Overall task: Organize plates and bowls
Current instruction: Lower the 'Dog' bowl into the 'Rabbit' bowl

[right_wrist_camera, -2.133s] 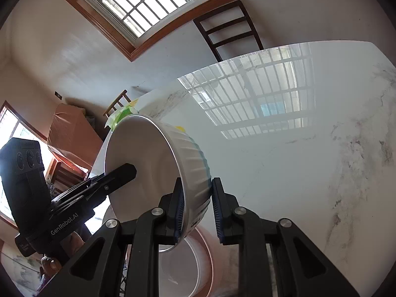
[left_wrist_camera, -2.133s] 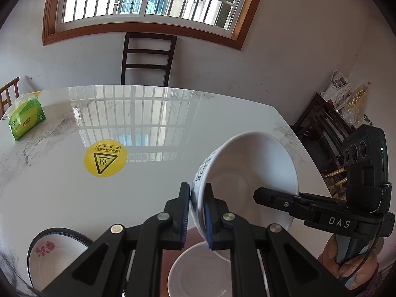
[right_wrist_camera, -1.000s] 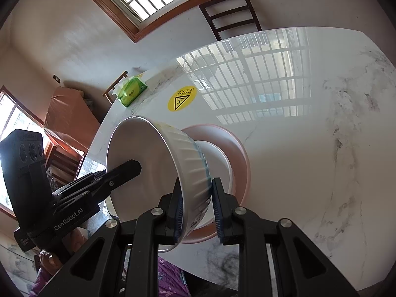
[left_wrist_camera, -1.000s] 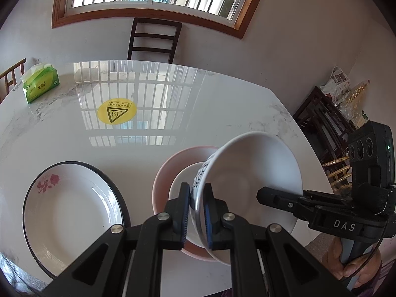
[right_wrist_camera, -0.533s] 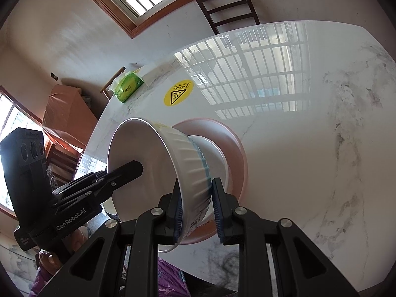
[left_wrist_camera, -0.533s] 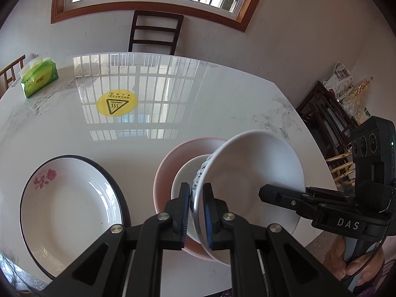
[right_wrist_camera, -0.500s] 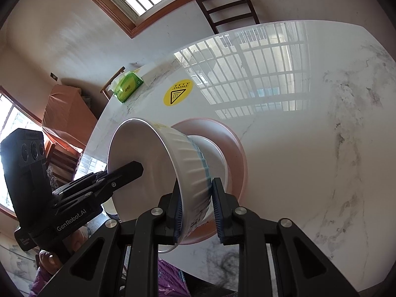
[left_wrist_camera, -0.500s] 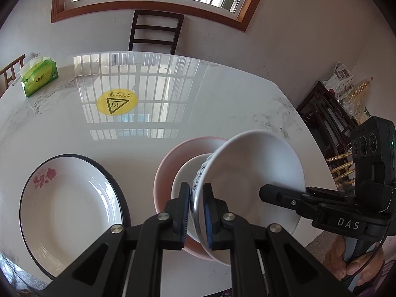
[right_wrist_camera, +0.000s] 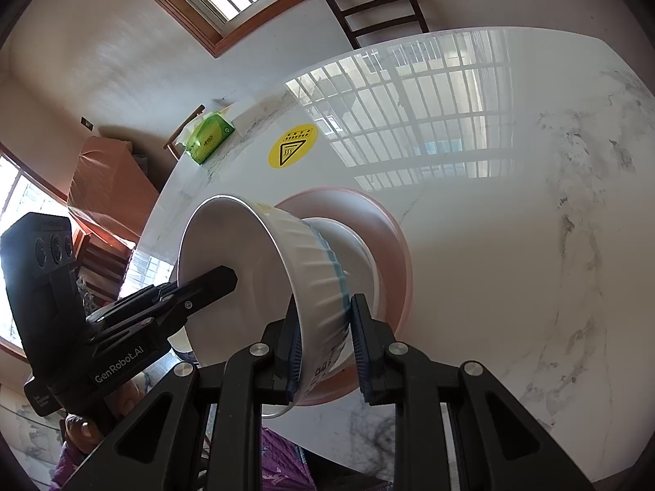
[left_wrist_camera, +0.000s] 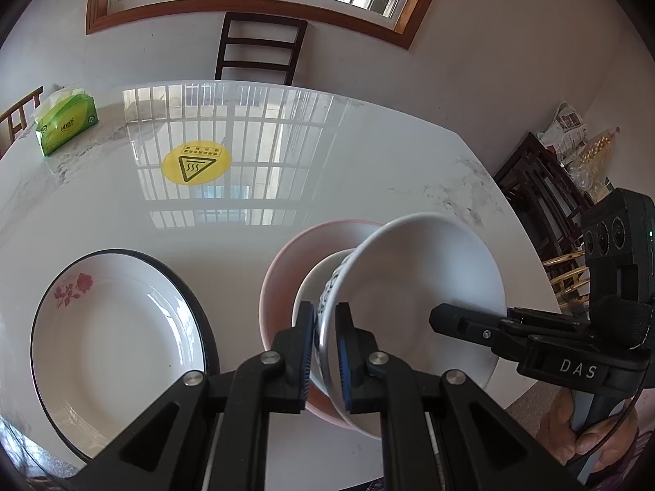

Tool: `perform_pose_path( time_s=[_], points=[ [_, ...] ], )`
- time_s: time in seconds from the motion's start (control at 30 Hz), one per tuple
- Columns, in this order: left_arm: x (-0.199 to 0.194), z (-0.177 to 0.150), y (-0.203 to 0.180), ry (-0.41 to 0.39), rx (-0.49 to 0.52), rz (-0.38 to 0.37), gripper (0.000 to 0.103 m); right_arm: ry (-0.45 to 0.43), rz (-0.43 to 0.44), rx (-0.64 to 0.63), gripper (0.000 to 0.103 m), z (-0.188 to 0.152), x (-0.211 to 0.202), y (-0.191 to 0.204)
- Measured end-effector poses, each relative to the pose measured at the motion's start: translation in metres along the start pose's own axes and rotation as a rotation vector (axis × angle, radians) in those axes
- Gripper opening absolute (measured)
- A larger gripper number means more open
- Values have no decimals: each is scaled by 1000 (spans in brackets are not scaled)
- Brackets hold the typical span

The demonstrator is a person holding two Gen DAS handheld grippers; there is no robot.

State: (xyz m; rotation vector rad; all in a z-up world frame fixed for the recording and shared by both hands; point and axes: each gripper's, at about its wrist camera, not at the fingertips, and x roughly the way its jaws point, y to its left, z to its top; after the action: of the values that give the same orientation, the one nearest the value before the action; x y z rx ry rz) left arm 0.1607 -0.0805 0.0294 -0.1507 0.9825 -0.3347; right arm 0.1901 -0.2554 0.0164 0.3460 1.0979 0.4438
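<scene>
A large white ribbed bowl (left_wrist_camera: 421, 278) hangs tilted above the table, held by its rim on two opposite sides. My left gripper (left_wrist_camera: 325, 339) is shut on its near rim; my right gripper (right_wrist_camera: 323, 343) is shut on the opposite rim. Each gripper shows in the other's view: the right gripper (left_wrist_camera: 442, 319) and the left gripper (right_wrist_camera: 223, 278), each with one finger inside the bowl. Just beneath the bowl sits a pink plate (left_wrist_camera: 282, 278) with a smaller white dish (left_wrist_camera: 313, 290) on it. A white plate with a black rim and a rose (left_wrist_camera: 118, 335) lies to the left.
A yellow warning sticker (left_wrist_camera: 195, 162) marks the middle of the white marble table (left_wrist_camera: 368, 163). A green tissue pack (left_wrist_camera: 65, 127) lies at the far left edge. A dark chair (left_wrist_camera: 260, 51) stands behind the table and dark wooden furniture (left_wrist_camera: 544, 204) stands to the right.
Since two seconds ago both views have drawn back, so the plates on the table show more fully. The bowl stays gripped by both grippers. Over the last half second nothing visibly moves.
</scene>
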Motion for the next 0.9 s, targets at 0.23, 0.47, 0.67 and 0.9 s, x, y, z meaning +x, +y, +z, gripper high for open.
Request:
perform_pose_path(
  time_s=[0.23,0.47,0.67,0.9],
  points=[
    [4,-4,0,11,5,5,11,0,-4,1,22,-3,2,-1],
    [7,-4,-3,17,15,11,11,-11,-12,-5,22,-2,2,-2],
    [6,-5,-6,15,19,16,11,-10,-8,0,22,-1,2,-3],
    [2,-6,-9,-7,30,34,11,-18,-11,0,23,-2,2,-5]
  ],
)
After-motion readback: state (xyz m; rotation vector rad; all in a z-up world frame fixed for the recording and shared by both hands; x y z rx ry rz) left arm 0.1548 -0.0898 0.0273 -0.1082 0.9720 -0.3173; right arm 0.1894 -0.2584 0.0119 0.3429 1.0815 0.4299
